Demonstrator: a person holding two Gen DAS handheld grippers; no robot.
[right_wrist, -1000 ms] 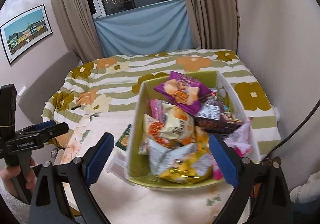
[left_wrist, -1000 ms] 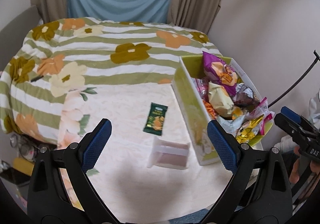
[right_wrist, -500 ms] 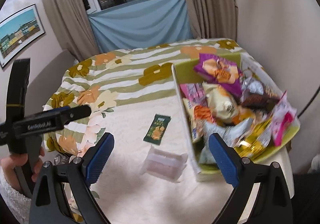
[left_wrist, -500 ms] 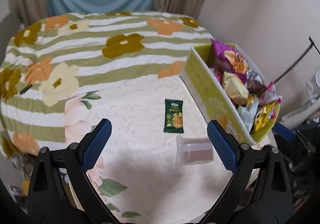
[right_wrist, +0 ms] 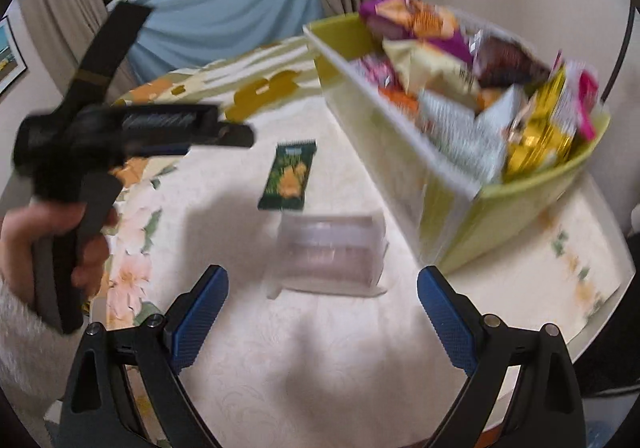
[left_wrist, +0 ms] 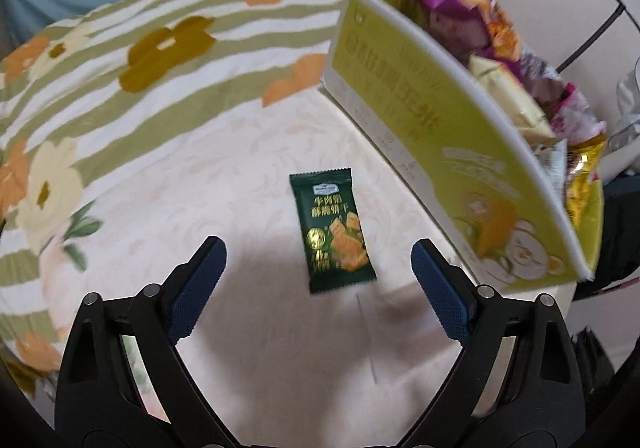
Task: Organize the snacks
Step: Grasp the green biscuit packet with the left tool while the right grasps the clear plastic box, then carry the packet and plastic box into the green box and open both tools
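A dark green snack packet (left_wrist: 334,234) lies flat on the cream tablecloth; it also shows in the right wrist view (right_wrist: 289,176). My left gripper (left_wrist: 319,286) is open and empty, just above and short of the packet. A clear plastic snack pack (right_wrist: 332,248) lies in front of my right gripper (right_wrist: 323,312), which is open and empty. A lime-green box (left_wrist: 448,136) full of snack bags stands to the right; it also shows in the right wrist view (right_wrist: 516,216). The left gripper appears hand-held at the left of the right wrist view (right_wrist: 224,136).
The round table (right_wrist: 580,272) carries a cream cloth with a floral border. A striped flowered bedcover (left_wrist: 132,60) lies beyond it. Curtains and a blue cloth (right_wrist: 224,24) hang at the back. A black cable (left_wrist: 592,32) runs along the wall at right.
My left gripper has dropped forward toward the green packet, which now looks much larger. My right gripper has swung left and down toward the clear pack. Both stayed open.
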